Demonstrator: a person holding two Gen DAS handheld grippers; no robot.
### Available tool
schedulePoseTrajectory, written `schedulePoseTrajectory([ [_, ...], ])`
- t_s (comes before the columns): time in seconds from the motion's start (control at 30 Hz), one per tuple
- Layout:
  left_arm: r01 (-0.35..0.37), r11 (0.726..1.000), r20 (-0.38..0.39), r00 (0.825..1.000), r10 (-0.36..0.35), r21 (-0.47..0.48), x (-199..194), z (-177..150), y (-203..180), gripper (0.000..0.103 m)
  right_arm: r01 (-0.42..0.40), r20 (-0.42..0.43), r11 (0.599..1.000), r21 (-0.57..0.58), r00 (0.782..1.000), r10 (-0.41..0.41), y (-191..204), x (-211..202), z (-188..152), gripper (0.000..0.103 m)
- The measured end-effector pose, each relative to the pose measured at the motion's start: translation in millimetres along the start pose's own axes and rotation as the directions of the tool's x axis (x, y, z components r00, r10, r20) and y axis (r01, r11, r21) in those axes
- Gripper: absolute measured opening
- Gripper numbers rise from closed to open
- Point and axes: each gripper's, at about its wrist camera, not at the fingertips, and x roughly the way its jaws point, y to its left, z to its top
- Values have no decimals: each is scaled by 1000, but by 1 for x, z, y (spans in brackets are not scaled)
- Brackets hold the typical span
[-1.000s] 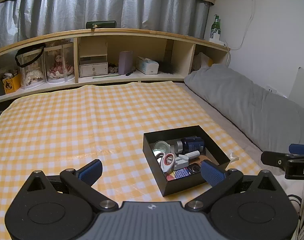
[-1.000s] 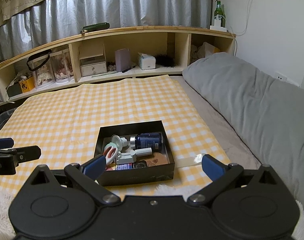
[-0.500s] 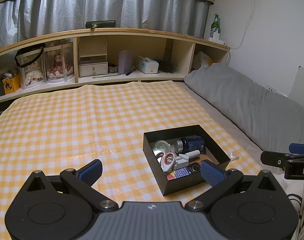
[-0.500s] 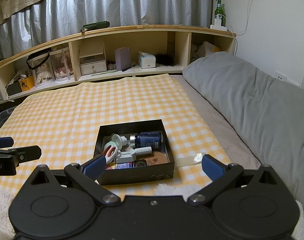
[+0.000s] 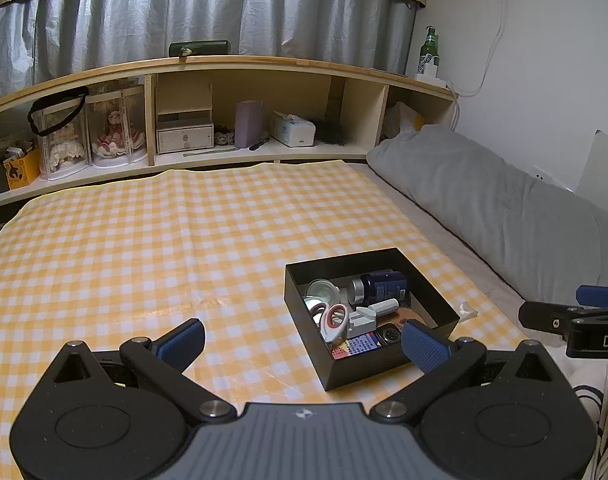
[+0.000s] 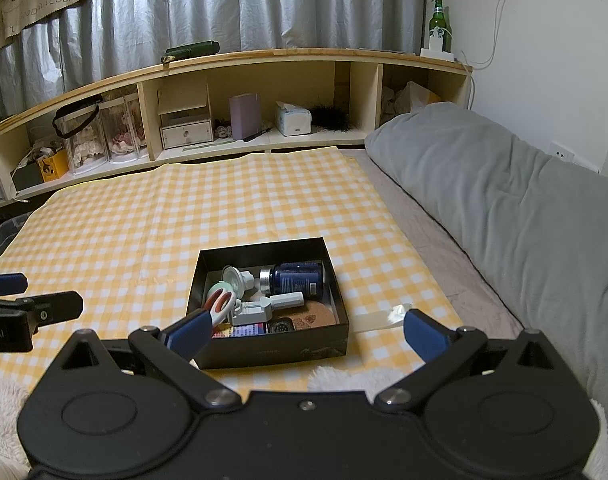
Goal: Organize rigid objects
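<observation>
A black open box [image 5: 304,292] [image 6: 279,350] stands on the yellow checked cloth [image 5: 143,240] [image 6: 143,232]. It holds a dark blue jar [image 5: 382,286] [image 6: 297,278], red-handled scissors [image 5: 334,320] [image 6: 219,306], a white tool [image 5: 374,312] [image 6: 269,306], a pale round lid [image 5: 322,290] [image 6: 231,276], a cork coaster [image 6: 316,314] and a coloured card [image 5: 358,346]. My left gripper [image 5: 304,338] is open and empty, near the box's front left. My right gripper [image 6: 306,334] is open and empty, just in front of the box.
A grey pillow [image 5: 504,208] [image 6: 524,200] lies along the right. A wooden shelf [image 5: 223,64] [image 6: 263,56] with boxes, a tissue box and a green bottle [image 6: 438,24] runs along the back. A scrap of clear tape [image 6: 398,312] lies right of the box. White fluffy fabric [image 6: 344,376] lies at the cloth's near edge.
</observation>
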Motion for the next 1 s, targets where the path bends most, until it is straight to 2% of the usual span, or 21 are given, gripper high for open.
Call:
schedulePoseTrajectory([
  [1.0,2,1000,-4,1000,-2,1,0,-1,2,103,0,-4,1000,1,1000,0,-1,1,-2,103],
])
